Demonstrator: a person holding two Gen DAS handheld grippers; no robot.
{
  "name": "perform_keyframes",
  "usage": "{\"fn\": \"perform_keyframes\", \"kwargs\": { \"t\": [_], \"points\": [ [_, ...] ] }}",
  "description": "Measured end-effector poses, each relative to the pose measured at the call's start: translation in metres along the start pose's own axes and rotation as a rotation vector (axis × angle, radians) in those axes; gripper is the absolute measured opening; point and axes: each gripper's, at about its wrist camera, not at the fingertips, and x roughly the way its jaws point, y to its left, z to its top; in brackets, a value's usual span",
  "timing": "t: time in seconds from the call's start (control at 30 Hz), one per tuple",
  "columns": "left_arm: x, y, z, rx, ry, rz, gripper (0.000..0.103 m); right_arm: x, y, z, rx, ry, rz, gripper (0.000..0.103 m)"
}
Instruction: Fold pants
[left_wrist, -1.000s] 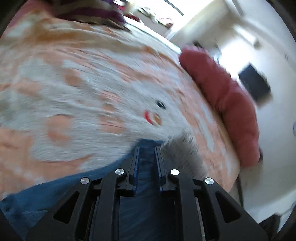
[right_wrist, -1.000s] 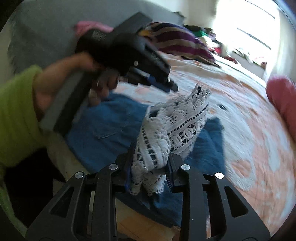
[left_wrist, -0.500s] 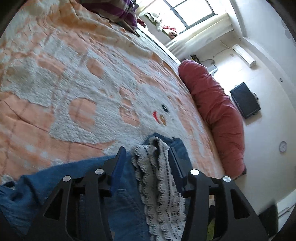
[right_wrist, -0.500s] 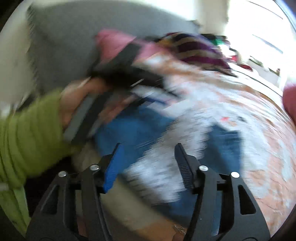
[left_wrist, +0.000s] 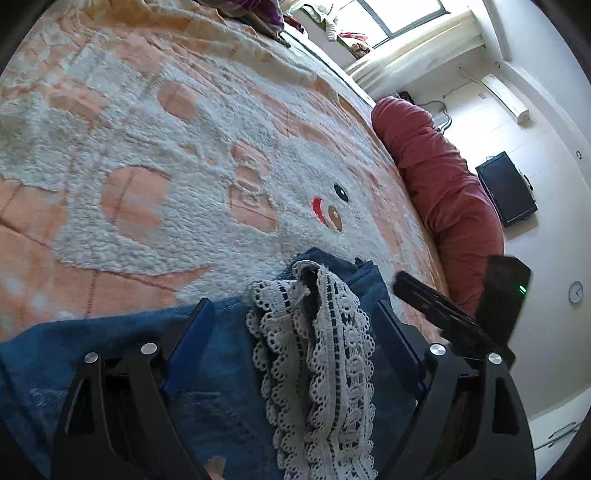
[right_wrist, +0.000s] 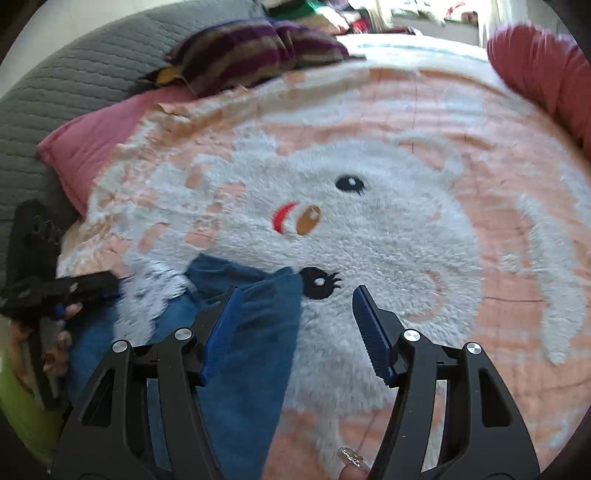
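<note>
The blue denim pants (left_wrist: 122, 354) with white lace hems (left_wrist: 325, 354) lie folded on the orange and white bedspread (left_wrist: 155, 155). My left gripper (left_wrist: 291, 325) is open, its jaws wide on either side of the lace hem, empty. My right gripper (right_wrist: 295, 314) is open and empty above the pants' right edge (right_wrist: 258, 332) and the bedspread (right_wrist: 406, 229). The right gripper's body shows at the right of the left wrist view (left_wrist: 461, 317). The left gripper shows at the left of the right wrist view (right_wrist: 48, 280).
A red bolster (left_wrist: 443, 184) lies along the bed's far side. A striped blanket (right_wrist: 240, 55) and a pink pillow (right_wrist: 92, 140) sit at the head, against a grey headboard (right_wrist: 48, 92). A black screen (left_wrist: 506, 195) hangs on the wall.
Both grippers opened and let go of the lace hems and denim. The hems now rest on the folded pants. The right gripper swung to the right, away from the pants.
</note>
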Motion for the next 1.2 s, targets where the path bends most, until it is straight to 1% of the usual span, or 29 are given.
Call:
{"fn": "perform_keyframes", "kwargs": {
  "t": [0.07,0.1,0.13,0.17,0.2,0.23,0.27,0.3,0.33,0.4,0.47,0.5,0.53,0.57,0.6,0.63,0.67,0.7,0.73,0.77,0.8,0.83,0.87,0.93,1.07,1.1,1.13,1.17,1.2],
  "points": [
    [0.006,-0.003,0.0,0.017,0.005,0.007,0.082,0.018,-0.002,0.002,0.004,0.041,0.025,0.055],
    [0.008,-0.005,-0.001,0.027,0.001,0.013,0.069,0.022,-0.004,0.001,0.013,0.048,0.033,0.055],
    [0.011,-0.007,-0.002,0.036,0.007,0.004,0.04,0.027,-0.005,0.0,0.026,0.054,0.057,0.053],
    [0.013,-0.007,-0.003,0.026,0.015,-0.015,0.027,0.03,-0.006,-0.001,0.035,0.05,0.075,0.049],
    [0.014,-0.007,-0.003,0.015,0.02,-0.029,0.019,0.031,-0.004,-0.003,0.032,0.052,0.098,0.032],
    [0.013,-0.005,-0.004,0.001,0.018,-0.05,0.017,0.031,-0.002,-0.003,0.019,0.056,0.113,0.015],
    [0.011,-0.005,-0.004,-0.002,0.011,-0.061,0.017,0.031,0.001,-0.004,-0.001,0.05,0.12,0.013],
    [0.003,-0.007,-0.003,-0.003,-0.009,-0.081,0.016,0.025,0.006,-0.007,-0.029,0.023,0.112,0.009],
    [-0.006,-0.011,-0.004,0.013,-0.031,-0.079,0.016,0.02,0.008,-0.007,-0.045,0.002,0.097,0.007],
    [-0.021,-0.022,-0.004,0.075,-0.08,-0.04,0.016,0.006,0.016,-0.008,-0.081,-0.064,0.046,0.007],
    [-0.03,-0.034,-0.006,0.153,-0.119,0.027,0.016,0.002,0.022,-0.004,-0.089,-0.11,0.026,0.007],
    [-0.03,-0.038,-0.007,0.182,-0.12,0.064,0.016,0.003,0.026,-0.002,-0.106,-0.125,-0.006,0.007],
    [-0.027,-0.037,-0.008,0.199,-0.114,0.11,0.017,0.005,0.029,-0.001,-0.119,-0.126,-0.026,0.008],
    [-0.024,-0.034,-0.008,0.2,-0.104,0.139,0.018,0.012,0.033,-0.001,-0.145,-0.115,-0.061,0.009],
    [-0.02,-0.029,-0.008,0.192,-0.089,0.158,0.022,0.021,0.036,-0.003,-0.168,-0.094,-0.104,0.01],
    [-0.015,-0.023,-0.009,0.17,-0.068,0.172,0.022,0.026,0.036,-0.005,-0.181,-0.074,-0.143,0.015],
    [-0.011,-0.018,-0.008,0.156,-0.052,0.183,0.024,0.032,0.036,-0.007,-0.191,-0.059,-0.175,0.017],
    [-0.011,-0.014,-0.008,0.146,-0.046,0.189,0.03,0.033,0.035,-0.008,-0.191,-0.057,-0.182,0.02],
    [-0.013,-0.012,-0.008,0.138,-0.049,0.19,0.035,0.032,0.033,-0.008,-0.183,-0.065,-0.182,0.028],
    [-0.015,-0.011,-0.008,0.139,-0.054,0.189,0.037,0.027,0.032,-0.007,-0.177,-0.078,-0.189,0.032],
    [-0.021,-0.013,-0.007,0.144,-0.068,0.189,0.04,0.023,0.031,-0.006,-0.173,-0.095,-0.194,0.039],
    [-0.027,-0.015,-0.008,0.155,-0.088,0.196,0.046,0.015,0.03,-0.006,-0.168,-0.121,-0.195,0.043],
    [-0.034,-0.017,-0.009,0.166,-0.103,0.204,0.049,0.008,0.029,-0.006,-0.162,-0.137,-0.19,0.044],
    [-0.049,-0.021,-0.013,0.18,-0.135,0.219,0.058,-0.005,0.029,-0.008,-0.151,-0.17,-0.179,0.052],
    [-0.064,-0.03,-0.022,0.187,-0.157,0.233,0.059,-0.029,0.033,-0.019,-0.151,-0.206,-0.163,0.061],
    [-0.068,-0.033,-0.028,0.186,-0.158,0.243,0.061,-0.034,0.036,-0.022,-0.158,-0.212,-0.163,0.066],
    [-0.07,-0.034,-0.032,0.184,-0.154,0.25,0.072,-0.039,0.038,-0.024,-0.163,-0.216,-0.166,0.069],
    [-0.071,-0.035,-0.04,0.181,-0.141,0.258,0.075,-0.045,0.04,-0.027,-0.17,-0.219,-0.167,0.07],
    [-0.074,-0.035,-0.044,0.179,-0.136,0.258,0.075,-0.053,0.044,-0.03,-0.179,-0.223,-0.163,0.073]
  ]
}}
